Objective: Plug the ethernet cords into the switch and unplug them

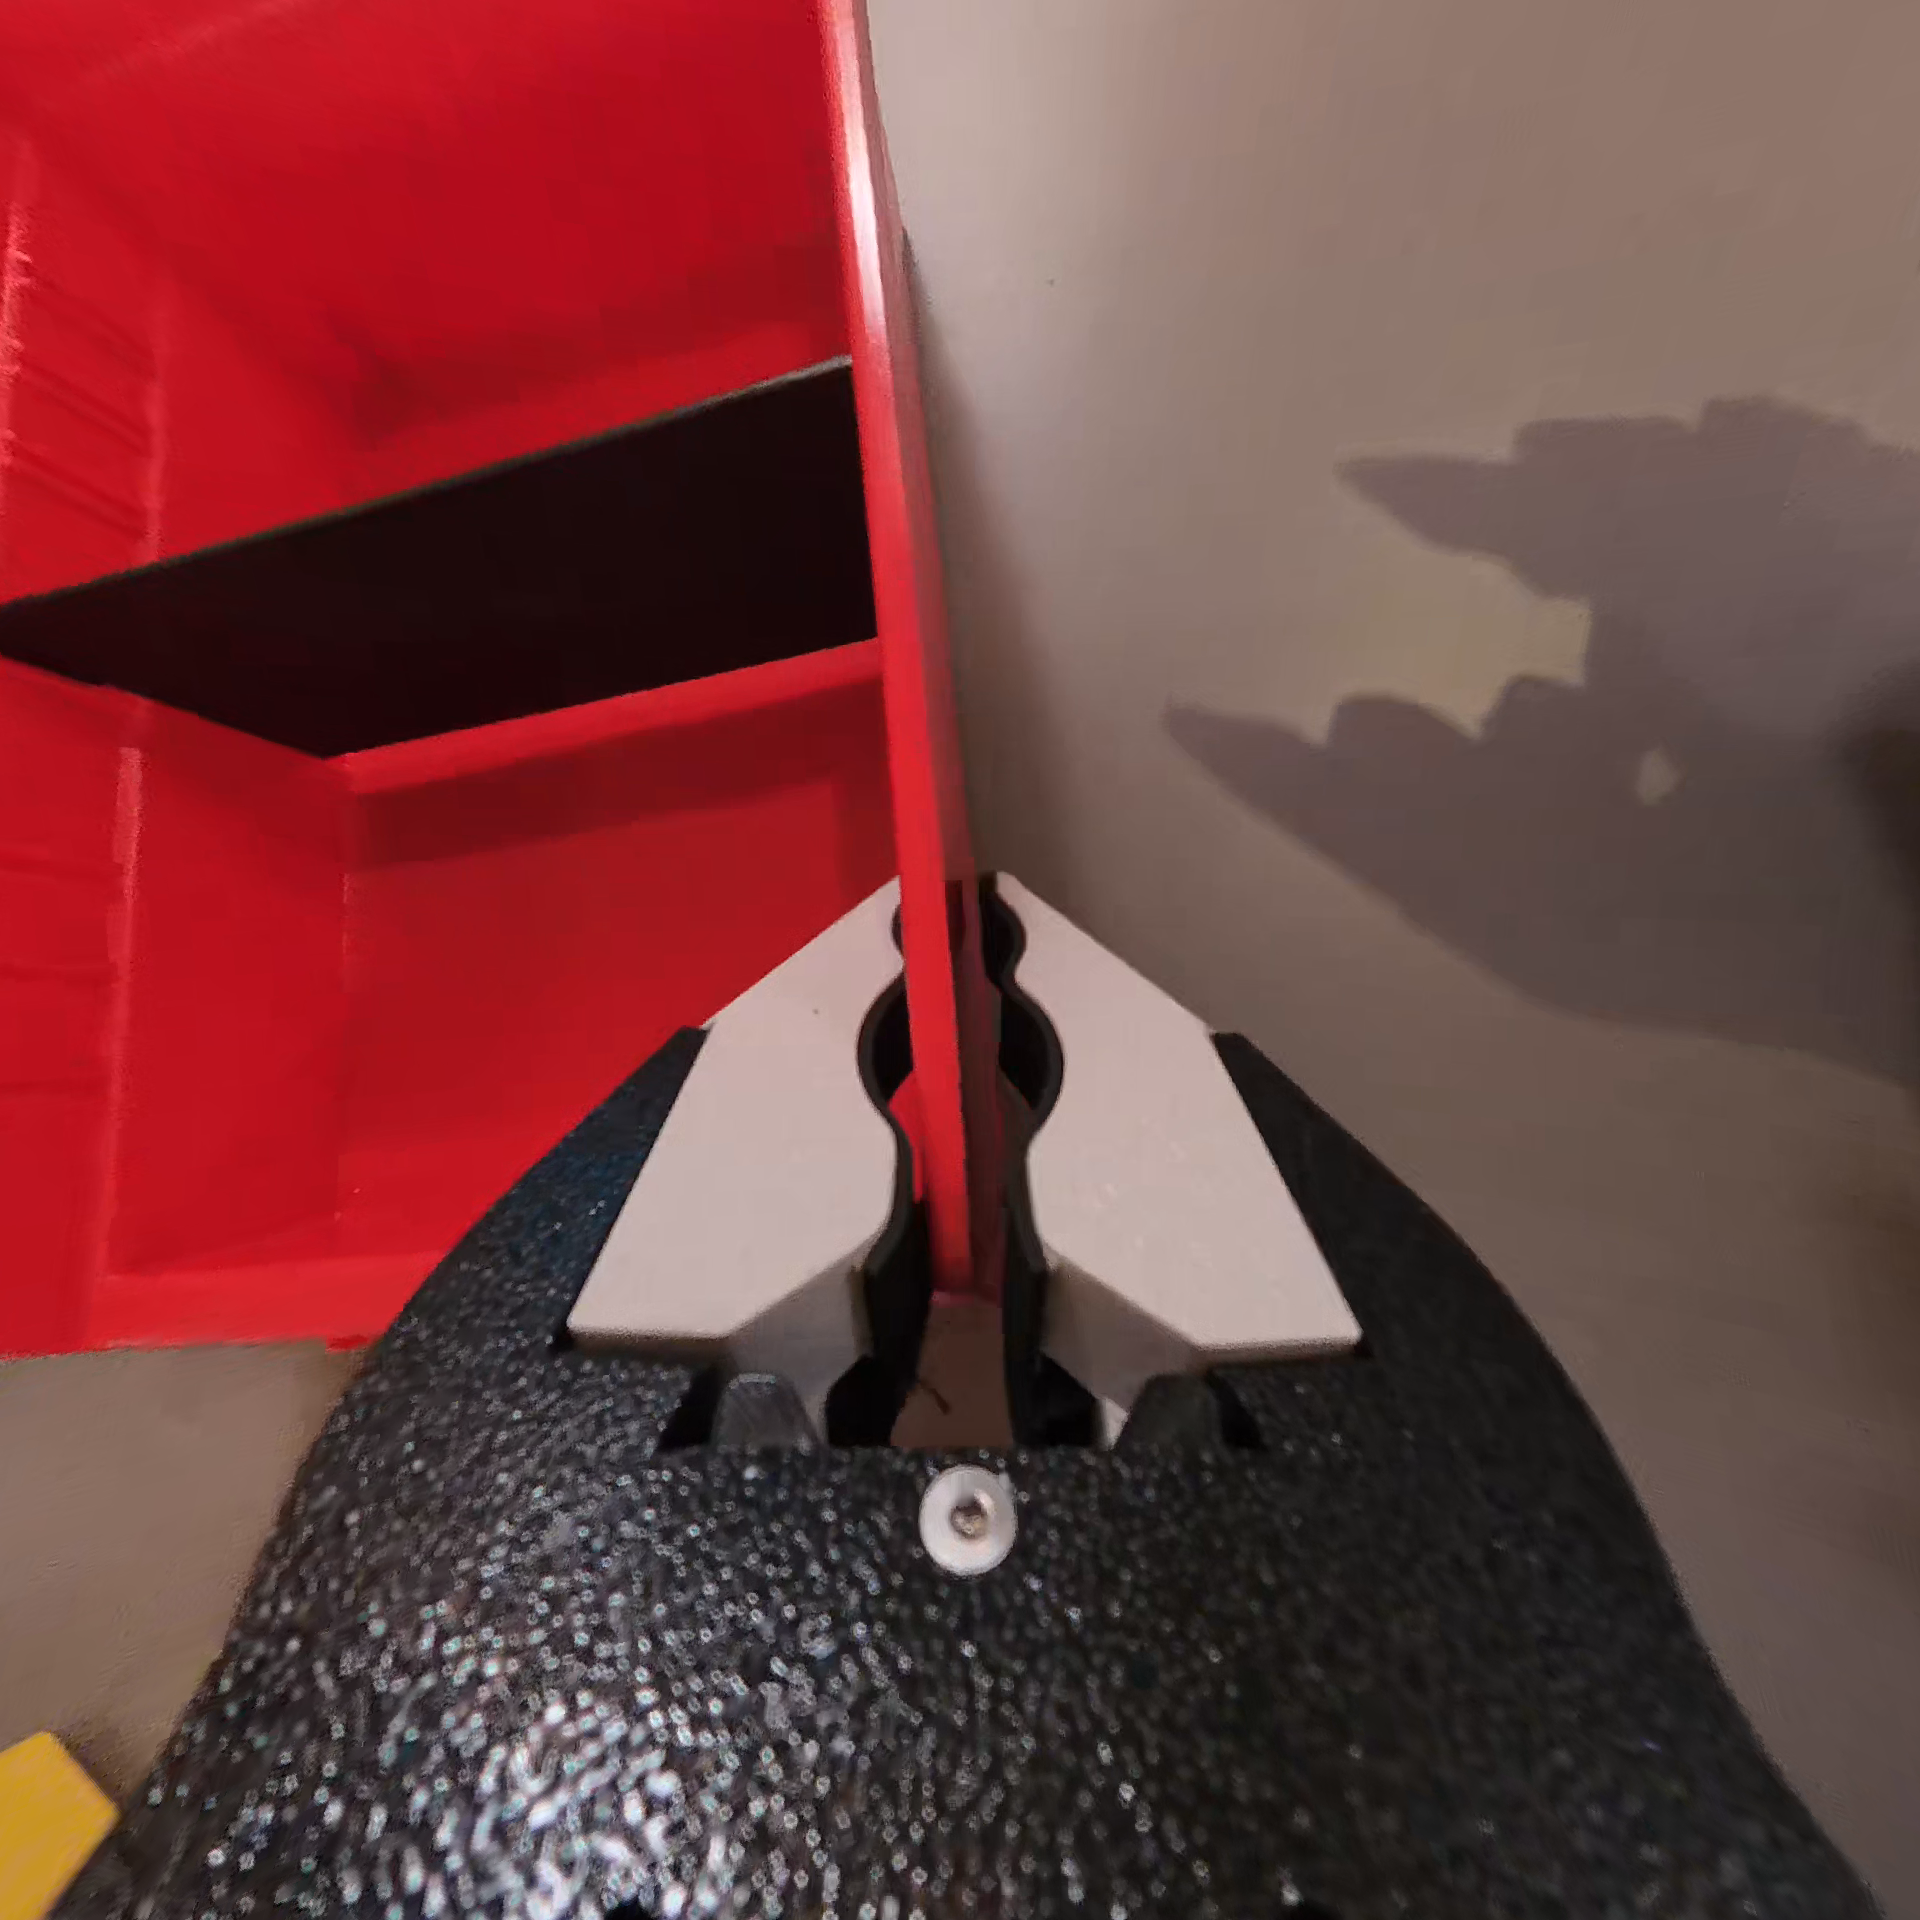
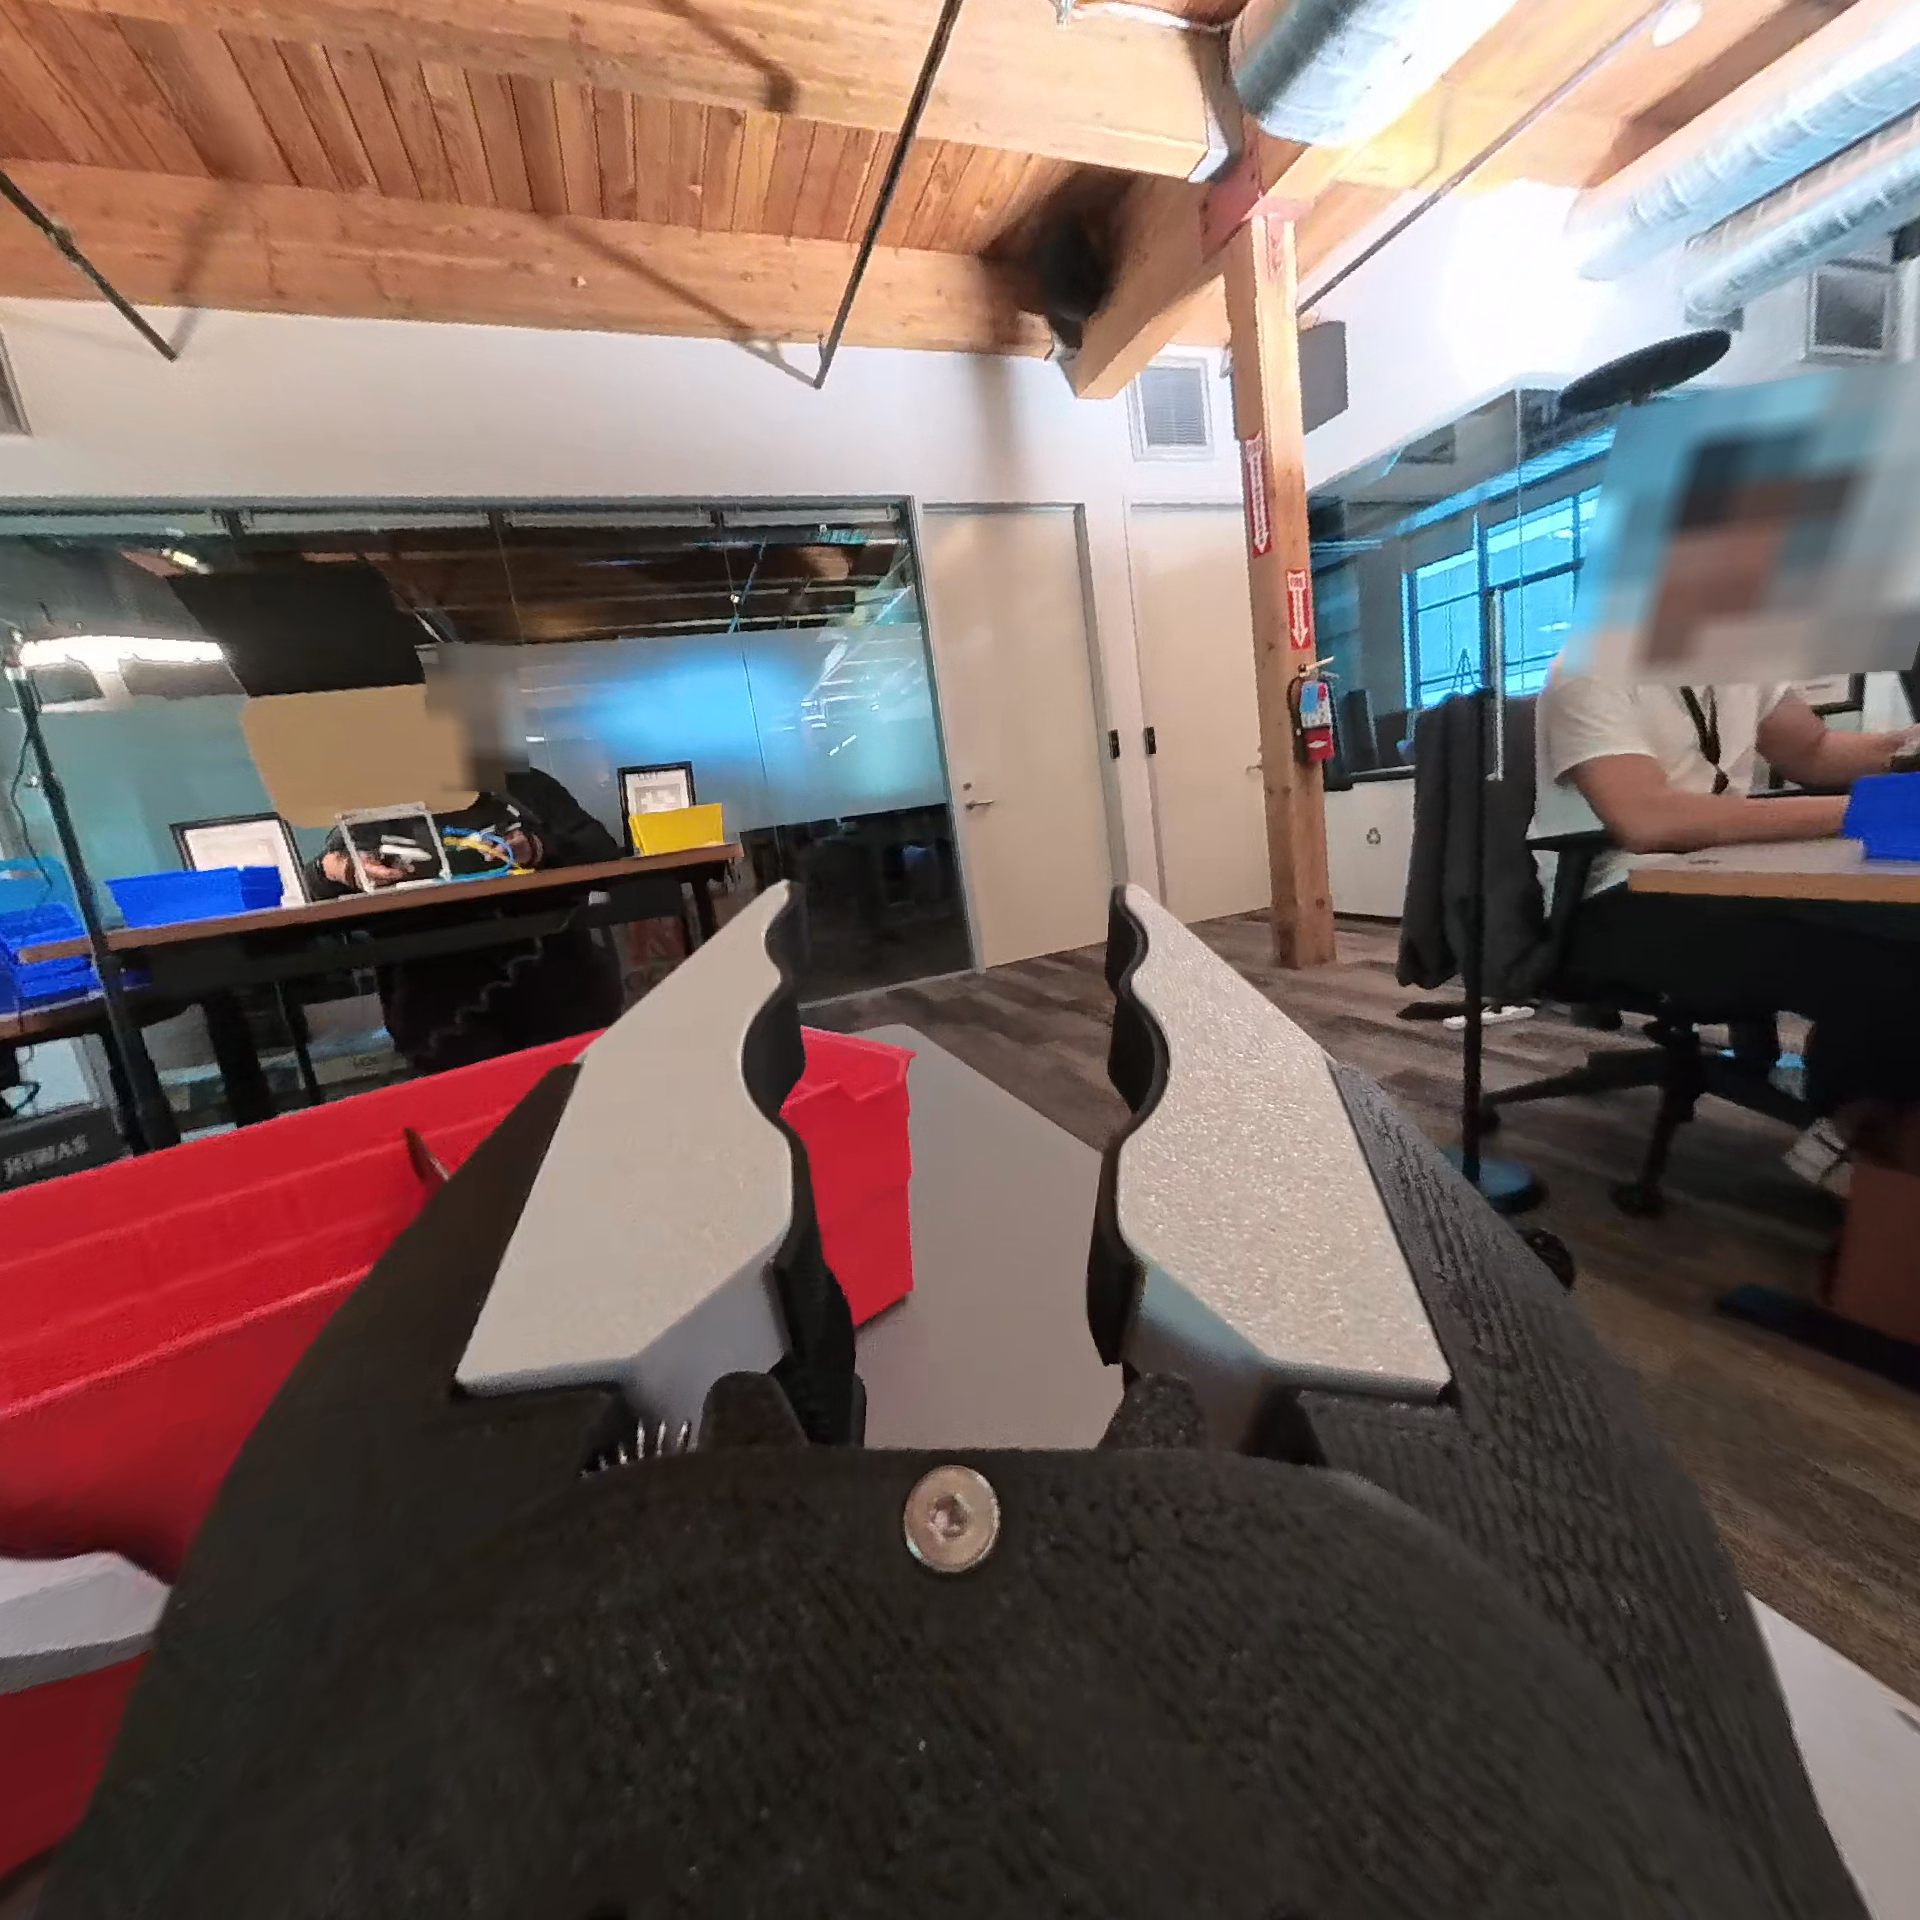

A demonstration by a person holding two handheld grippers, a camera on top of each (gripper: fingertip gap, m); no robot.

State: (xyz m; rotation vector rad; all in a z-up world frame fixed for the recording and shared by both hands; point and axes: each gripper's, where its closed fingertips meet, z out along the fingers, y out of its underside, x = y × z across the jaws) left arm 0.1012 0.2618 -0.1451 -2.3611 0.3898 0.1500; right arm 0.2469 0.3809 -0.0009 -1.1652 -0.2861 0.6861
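The left hand-held gripper [image 1: 948,1049] clenches the red plastic bin's thin side wall [image 1: 914,727], likely steadying it; the right hand-held gripper [image 2: 951,1101] hangs released, empty, beside that bin.

A red bin [image 2: 208,1278] sits on a grey table [image 1: 1455,312]; a black divider [image 1: 468,582] crosses inside it, and a yellow block [image 1: 42,1808] lies just beside it. Well beyond the bin, a person [image 2: 499,935] stands behind a desk [image 2: 416,909] with blue bins [image 2: 197,894] and a yellow bin [image 2: 675,828]. Off to the bin's right, another person [image 2: 1662,790] sits near a wooden post [image 2: 1283,623].
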